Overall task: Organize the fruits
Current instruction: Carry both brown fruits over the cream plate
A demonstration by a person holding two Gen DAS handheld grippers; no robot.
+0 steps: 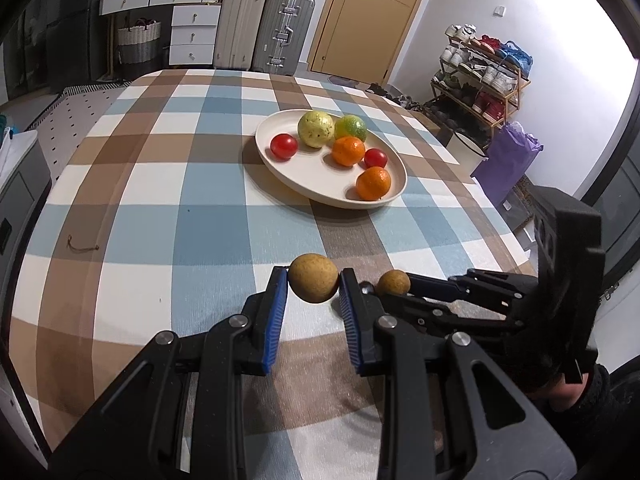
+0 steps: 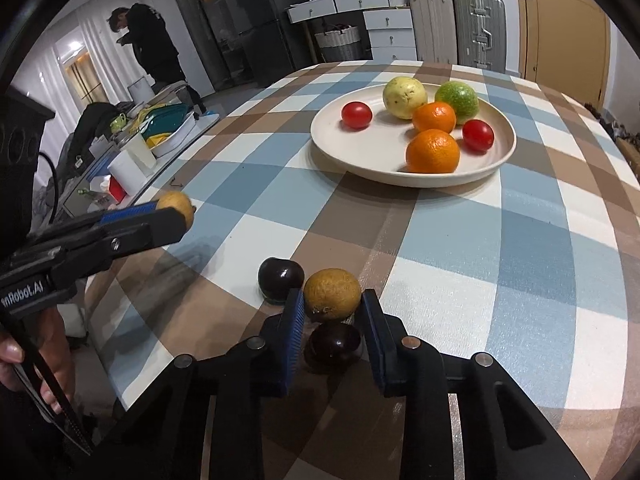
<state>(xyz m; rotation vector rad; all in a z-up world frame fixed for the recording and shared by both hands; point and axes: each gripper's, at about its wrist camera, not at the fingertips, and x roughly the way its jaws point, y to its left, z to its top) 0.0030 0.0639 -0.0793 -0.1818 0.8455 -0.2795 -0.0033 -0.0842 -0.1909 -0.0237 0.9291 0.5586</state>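
In the left wrist view my left gripper (image 1: 313, 280) is shut on a tan round fruit (image 1: 314, 283), held a little above the checked tablecloth. Beside it on the right, my right gripper (image 1: 394, 285) pinches a smaller-looking tan fruit (image 1: 393, 282). In the right wrist view my right gripper (image 2: 331, 298) is shut on that brownish-yellow fruit (image 2: 332, 294), its blue pads pressing both sides. Two dark, glossy fruits lie on the cloth, one to its left (image 2: 280, 276) and one under it (image 2: 335, 346). The cream plate (image 2: 400, 178) beyond holds two oranges, two red tomatoes, a yellow fruit and a green one.
A person (image 2: 148, 40) stands at the back left beside a cluttered side table (image 2: 132, 148). Suitcases (image 1: 264, 28) and drawers line the far wall, and a shoe rack (image 1: 480, 72) stands at the right. A bit of string (image 1: 82, 246) lies on the cloth at the left.
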